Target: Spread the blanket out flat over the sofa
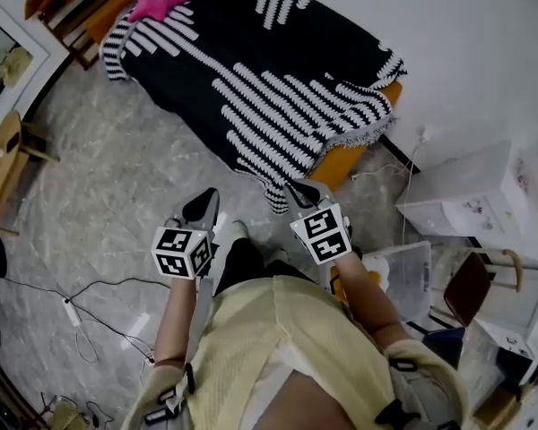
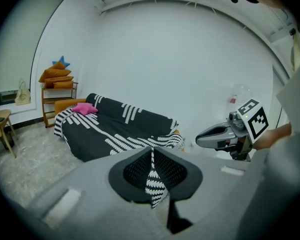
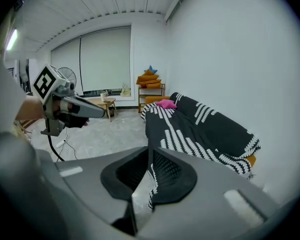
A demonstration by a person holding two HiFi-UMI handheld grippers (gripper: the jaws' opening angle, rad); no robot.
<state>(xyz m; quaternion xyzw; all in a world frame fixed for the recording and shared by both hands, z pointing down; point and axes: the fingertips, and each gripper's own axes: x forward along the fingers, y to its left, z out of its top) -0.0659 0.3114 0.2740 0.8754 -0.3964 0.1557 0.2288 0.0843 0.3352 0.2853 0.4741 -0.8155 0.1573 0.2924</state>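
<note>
The black blanket with white stripes (image 1: 251,70) lies spread over the orange sofa (image 1: 345,161). One corner hangs off the sofa's near end. A pink star cushion (image 1: 157,3) rests on it at the far end. My left gripper (image 1: 203,206) hovers above the floor short of the sofa, with its jaws closed to a thin slit and nothing in them. My right gripper (image 1: 303,191) is beside the hanging corner, its jaws also almost together and empty. In each gripper view, the blanket (image 2: 120,126) (image 3: 200,124) shows beyond the jaws and through the slit.
A white cabinet (image 1: 466,195), a clear plastic bin (image 1: 403,271) and a brown chair (image 1: 466,285) stand to the right of the sofa's near end. A cable with a power strip (image 1: 70,310) lies on the marble floor at left. A wooden table (image 1: 0,164) and shelf (image 1: 67,7) stand further left.
</note>
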